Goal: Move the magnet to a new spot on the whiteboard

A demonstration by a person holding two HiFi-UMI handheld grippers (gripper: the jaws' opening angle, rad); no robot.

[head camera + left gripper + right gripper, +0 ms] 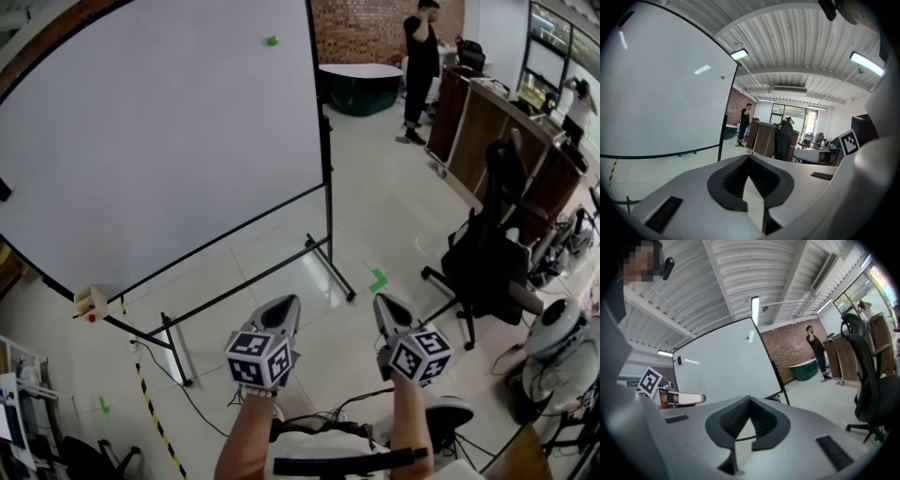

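A small green magnet (272, 40) sticks near the top right of the big whiteboard (159, 141); it shows as a green dot (723, 77) in the left gripper view and as a dot (747, 338) in the right gripper view. My left gripper (286, 307) and right gripper (386, 307) are held side by side over the floor, well short of the board. Both are shut with nothing between the jaws, tips touching (749, 157) (750, 400).
The whiteboard stands on a black wheeled frame (330, 262). A black office chair (487, 253) stands to the right, with wooden counters (478, 122) behind it. A person (420, 66) stands far back by a green tub (361, 89). Cables lie on the floor near me.
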